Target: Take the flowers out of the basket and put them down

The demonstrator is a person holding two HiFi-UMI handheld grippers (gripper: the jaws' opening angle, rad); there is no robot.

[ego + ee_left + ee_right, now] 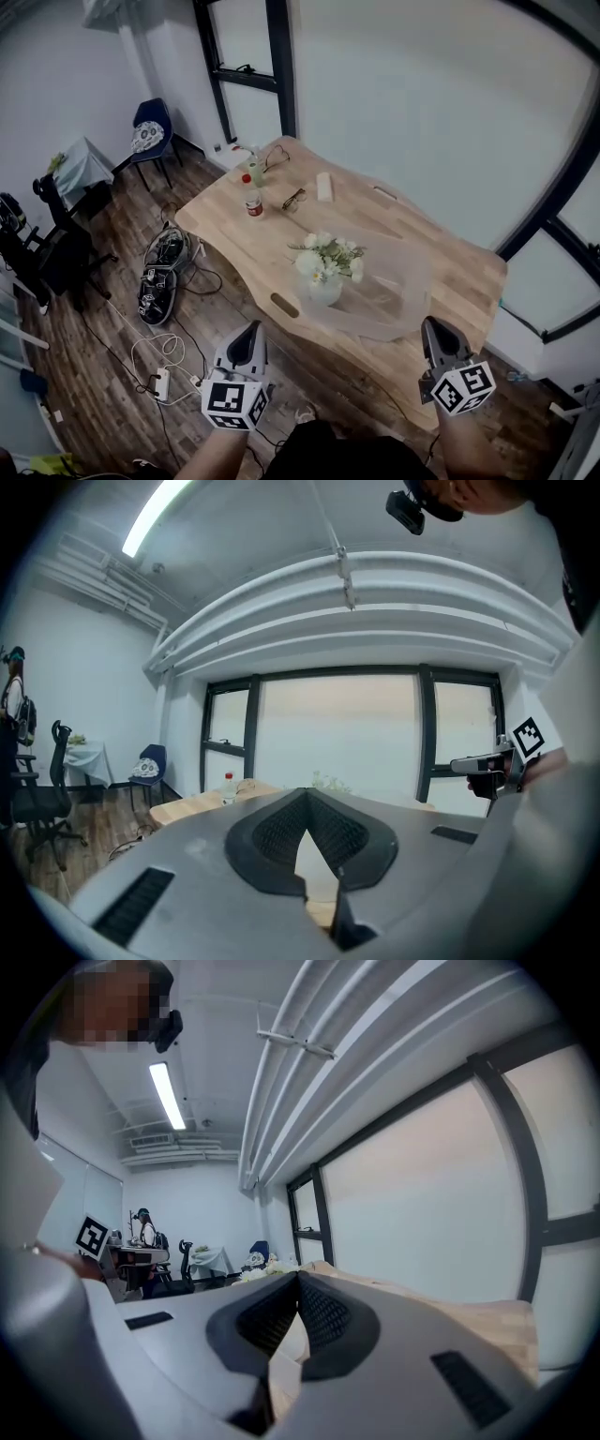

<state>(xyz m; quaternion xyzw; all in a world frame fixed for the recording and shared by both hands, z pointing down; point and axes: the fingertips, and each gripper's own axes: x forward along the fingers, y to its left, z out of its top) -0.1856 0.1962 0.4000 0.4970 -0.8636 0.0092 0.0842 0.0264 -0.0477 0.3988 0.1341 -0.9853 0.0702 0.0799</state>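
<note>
- Left tool (248,336) hovers just off the desk's (450,272) near edge, jaws together, nothing between them.
- Right tool (433,328), over the desk's near edge, is likewise closed and empty.
- White flowers (328,255) stand in their basket (325,291) ahead of both tools, well apart from them.

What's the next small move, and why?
Probably advance toward the flowers and open the fingers: the left gripper and right gripper hang shut at the table's near edge, well short of the flowers, which sit in the basket.
</note>
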